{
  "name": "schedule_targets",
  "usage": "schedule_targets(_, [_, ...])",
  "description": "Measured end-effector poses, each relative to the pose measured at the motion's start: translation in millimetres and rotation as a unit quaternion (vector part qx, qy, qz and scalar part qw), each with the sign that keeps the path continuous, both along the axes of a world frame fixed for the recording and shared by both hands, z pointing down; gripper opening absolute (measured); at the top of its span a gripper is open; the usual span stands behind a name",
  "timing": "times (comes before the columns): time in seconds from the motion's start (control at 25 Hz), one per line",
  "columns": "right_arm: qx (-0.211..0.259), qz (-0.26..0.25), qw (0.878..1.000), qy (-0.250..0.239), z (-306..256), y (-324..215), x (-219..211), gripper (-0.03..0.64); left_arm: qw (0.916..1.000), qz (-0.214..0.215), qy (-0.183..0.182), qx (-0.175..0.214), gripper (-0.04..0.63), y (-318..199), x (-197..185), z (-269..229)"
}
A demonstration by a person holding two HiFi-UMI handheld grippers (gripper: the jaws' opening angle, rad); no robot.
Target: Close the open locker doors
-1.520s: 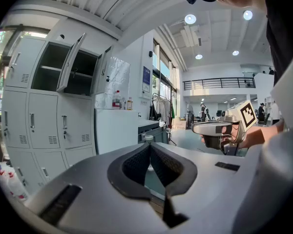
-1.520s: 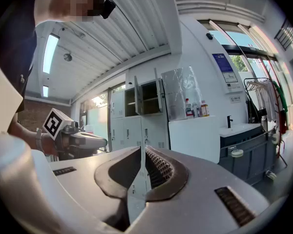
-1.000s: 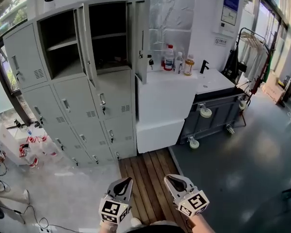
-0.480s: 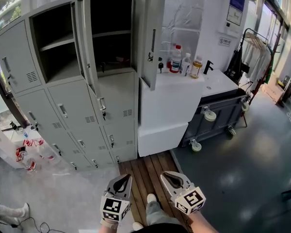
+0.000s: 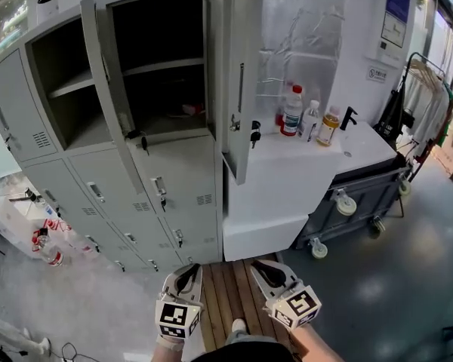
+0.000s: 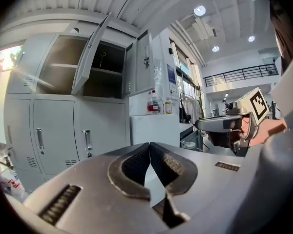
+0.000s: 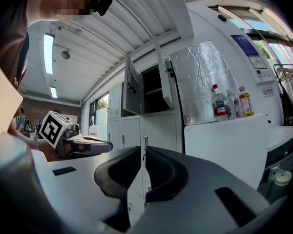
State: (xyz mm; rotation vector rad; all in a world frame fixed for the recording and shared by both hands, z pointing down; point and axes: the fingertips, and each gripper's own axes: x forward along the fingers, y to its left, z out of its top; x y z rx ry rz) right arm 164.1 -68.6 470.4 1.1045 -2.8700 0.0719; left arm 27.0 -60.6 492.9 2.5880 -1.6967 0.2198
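Observation:
Grey lockers (image 5: 136, 179) stand ahead. Two top compartments are open. The left open door (image 5: 104, 89) swings out toward me; the right open door (image 5: 241, 74) stands edge-on beside the white counter, keys hanging from its lock. Both doors also show in the left gripper view (image 6: 90, 52) (image 6: 144, 62). My left gripper (image 5: 189, 272) and right gripper (image 5: 263, 268) are low in the head view, side by side, well short of the lockers. Both are shut with nothing between their jaws, as the left gripper view (image 6: 150, 147) and the right gripper view (image 7: 143, 150) show.
A white counter (image 5: 287, 176) with bottles (image 5: 291, 111) adjoins the lockers on the right. A grey wheeled cart (image 5: 355, 194) and a clothes rack (image 5: 430, 89) stand further right. Bottles and clutter (image 5: 45, 240) lie on the floor at left. Wooden slats (image 5: 226, 292) run underfoot.
The lockers have grown larger and nearer in the head view as I walked toward them. Both grippers came forward with me, still low and shut.

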Motion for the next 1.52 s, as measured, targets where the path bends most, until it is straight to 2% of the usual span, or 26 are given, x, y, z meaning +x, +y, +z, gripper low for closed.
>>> schedule_targets(0.32, [0.041, -0.085, 0.995, -0.011, -38.5, -59.1, -27.2, 0.055, 0.9947, -0.082, -0.008, 0.062, 0.018, -59.8, -18.8, -57.1])
schedule_targets(0.56, [0.052, -0.137, 0.989, -0.013, -51.6, -77.1, -63.9, 0.055, 0.9829, -0.138, -0.013, 0.121, 0.018, -78.8, -48.1, -109.4])
schedule_targets(0.84, [0.052, -0.171, 0.984, -0.006, -55.1, -81.8, -98.7, 0.055, 0.9671, -0.193, -0.037, 0.162, 0.018, -95.7, -84.4, -158.3])
schedule_targets(1.04, [0.052, -0.175, 0.983, -0.01, -57.9, -85.7, -116.0, 0.055, 0.9628, -0.207, -0.074, 0.158, 0.018, -109.0, -102.3, -174.0])
schedule_targets(1.32, [0.05, -0.169, 0.984, -0.005, -56.0, -88.9, -135.4, 0.055, 0.9624, -0.207, -0.095, 0.148, 0.018, -122.2, -115.4, -184.9])
schedule_targets(1.44, [0.048, -0.169, 0.984, -0.005, -56.1, -87.1, -146.1, 0.055, 0.9592, -0.212, -0.112, 0.149, 0.017, -123.8, -119.1, -189.9])
schedule_targets(1.52, [0.048, -0.17, 0.984, -0.004, -54.9, -84.3, -152.0, 0.055, 0.9581, -0.219, -0.11, 0.148, 0.017, -121.7, -125.5, -190.7])
